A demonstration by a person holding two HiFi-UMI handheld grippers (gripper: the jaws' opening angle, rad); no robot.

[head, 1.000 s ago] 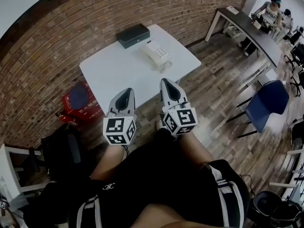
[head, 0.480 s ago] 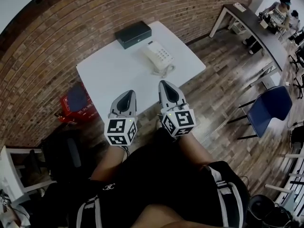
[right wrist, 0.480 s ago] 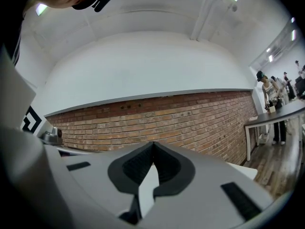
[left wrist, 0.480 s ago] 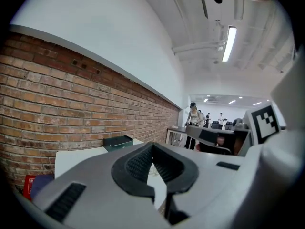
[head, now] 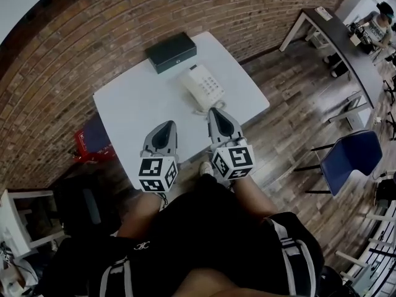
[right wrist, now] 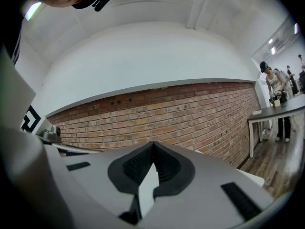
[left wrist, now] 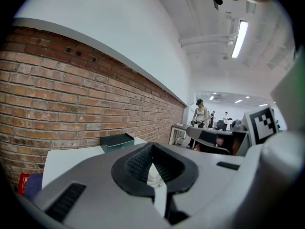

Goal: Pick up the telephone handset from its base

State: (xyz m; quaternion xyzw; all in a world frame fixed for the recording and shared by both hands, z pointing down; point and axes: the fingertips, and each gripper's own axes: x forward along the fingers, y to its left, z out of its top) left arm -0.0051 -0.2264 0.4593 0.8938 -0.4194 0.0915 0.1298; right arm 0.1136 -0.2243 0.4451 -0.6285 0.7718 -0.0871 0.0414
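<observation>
A white telephone (head: 204,85) stands on the white table (head: 136,104), with its handset (head: 192,91) lying on the base's left side and a coiled cord at the near end. My right gripper (head: 214,110) is shut and holds nothing; its tip is over the table's near edge, just short of the phone. Left of it, my left gripper (head: 168,123) is also shut and holds nothing, above the table's front edge. In the left gripper view the closed jaw tips (left wrist: 152,144) point at the table; in the right gripper view the tips (right wrist: 153,143) point at the brick wall.
A dark green box (head: 171,51) sits at the table's far edge by the brick wall (head: 93,36). A red crate (head: 86,147) stands on the floor left of the table. A blue chair (head: 349,156) and a dark desk (head: 337,39) with a seated person are at the right.
Both grippers have come forward towards the table and sunk a little. The phone now lies close ahead of the right gripper's tip. Jaws stayed shut.
</observation>
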